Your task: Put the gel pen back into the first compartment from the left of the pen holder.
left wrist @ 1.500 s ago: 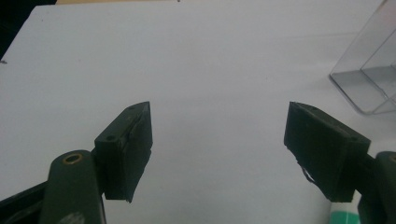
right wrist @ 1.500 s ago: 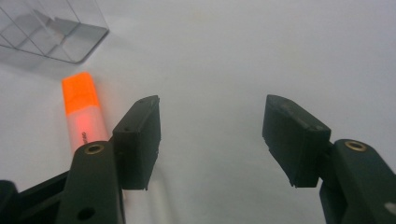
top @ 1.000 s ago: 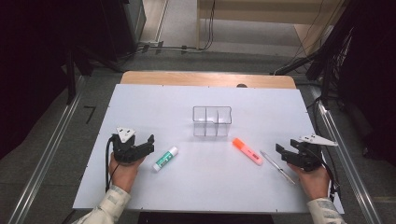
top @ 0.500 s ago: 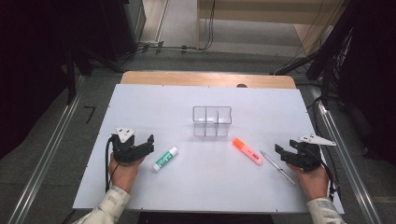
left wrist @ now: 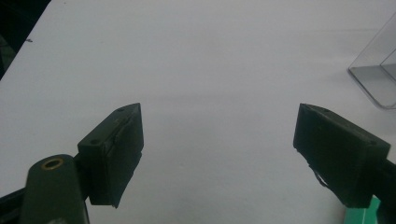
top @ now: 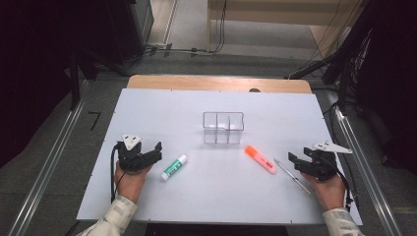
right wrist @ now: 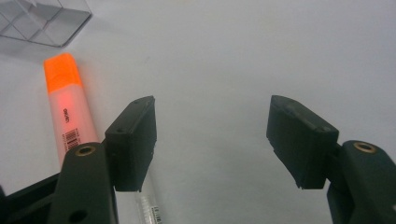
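My left gripper (top: 147,152) rests beside the glue stick (top: 174,167), jaws wide and empty; its green label is too small to read. My right gripper (top: 301,161), also spread on nothing, sits by the pen (top: 293,175) and orange highlighter (right wrist: 67,112), whose barcode print stays illegible. The clear box (top: 223,128) stands well apart, cut off in both gripper views.

In the left gripper view the clear box (left wrist: 379,79) is cut off by the right edge, and the glue stick (left wrist: 362,215) shows as a green corner at the bottom edge. In the right gripper view a jaw hides the near end of the orange highlighter (right wrist: 67,112); the clear pen (right wrist: 150,205) runs off the bottom, its print too small to read.
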Available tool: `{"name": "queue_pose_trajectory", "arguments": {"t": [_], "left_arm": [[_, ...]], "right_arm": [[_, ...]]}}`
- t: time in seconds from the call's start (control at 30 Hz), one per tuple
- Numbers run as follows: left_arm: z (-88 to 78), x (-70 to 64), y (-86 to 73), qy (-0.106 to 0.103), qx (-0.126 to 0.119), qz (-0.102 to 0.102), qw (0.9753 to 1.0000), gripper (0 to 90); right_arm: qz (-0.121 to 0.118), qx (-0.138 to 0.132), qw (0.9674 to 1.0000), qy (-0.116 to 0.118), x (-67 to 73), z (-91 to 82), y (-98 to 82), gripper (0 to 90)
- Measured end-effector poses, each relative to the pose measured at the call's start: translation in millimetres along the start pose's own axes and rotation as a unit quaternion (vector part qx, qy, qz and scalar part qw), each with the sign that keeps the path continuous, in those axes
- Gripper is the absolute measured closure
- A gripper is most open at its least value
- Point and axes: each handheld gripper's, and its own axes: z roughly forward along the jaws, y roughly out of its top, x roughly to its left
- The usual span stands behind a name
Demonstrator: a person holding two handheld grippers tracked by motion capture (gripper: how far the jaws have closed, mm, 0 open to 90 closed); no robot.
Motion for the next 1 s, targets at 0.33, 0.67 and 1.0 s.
{"name": "queue_pose_trajectory", "arguments": {"t": [0.33,0.67,1.0], "left_arm": [[1.7,-0.6,-0.6,0.000,0.002,-0.002,1.0000,16.2],[2.0,0.9,-0.8,0.001,0.003,-0.006,1.0000,16.2],[2.2,1.3,-0.9,0.001,0.004,-0.007,1.0000,16.2]], "right_arm": [[-0.009,0.005,0.9999,0.005,2.9,1.5,-0.4,34.3],[-0.030,0.017,0.9993,0.014,10.4,3.8,-2.3,39.4],[-0.034,0.027,0.9989,0.021,13.0,5.5,-3.8,39.0]]}}
